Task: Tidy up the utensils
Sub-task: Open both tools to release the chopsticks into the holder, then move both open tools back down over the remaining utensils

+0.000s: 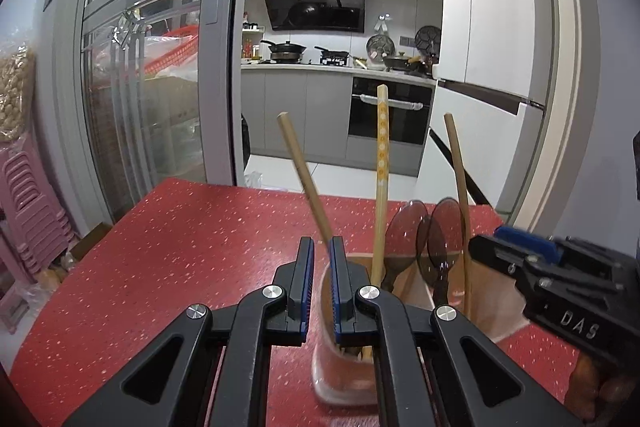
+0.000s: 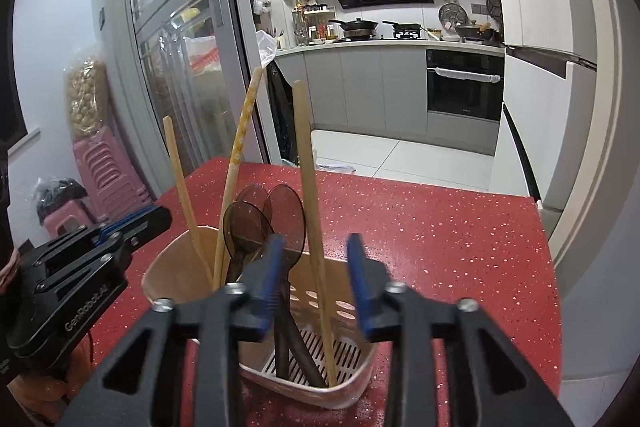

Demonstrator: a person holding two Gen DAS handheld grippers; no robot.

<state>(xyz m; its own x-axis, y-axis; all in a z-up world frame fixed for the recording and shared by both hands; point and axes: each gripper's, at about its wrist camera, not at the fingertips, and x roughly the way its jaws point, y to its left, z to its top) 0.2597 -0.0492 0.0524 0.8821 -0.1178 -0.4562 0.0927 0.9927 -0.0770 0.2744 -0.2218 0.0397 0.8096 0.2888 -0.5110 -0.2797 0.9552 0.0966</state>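
Observation:
A beige utensil holder (image 2: 168, 267) with a slotted floor stands on the red speckled table (image 2: 440, 227). In it stand two plain bamboo chopsticks (image 2: 308, 167), a dotted yellow chopstick (image 2: 240, 139) and translucent brown spoons (image 2: 286, 219). My right gripper (image 2: 316, 255) hovers over the holder's near rim, open; one plain chopstick rises between its fingers, touching neither pad. My left gripper (image 1: 320, 251) is shut with nothing in it, at the holder's (image 1: 344, 367) left side; a plain chopstick (image 1: 304, 179) leans just beyond its tips. Each gripper shows in the other view: left (image 2: 160, 217), right (image 1: 496, 247).
A glass sliding door (image 1: 152, 87) and stacked pink stools (image 1: 28, 203) stand left of the table. The table's far edge (image 1: 248, 187) drops to a tiled kitchen floor; counters, oven and fridge lie beyond. Bare red tabletop (image 1: 180, 247) spreads left of the holder.

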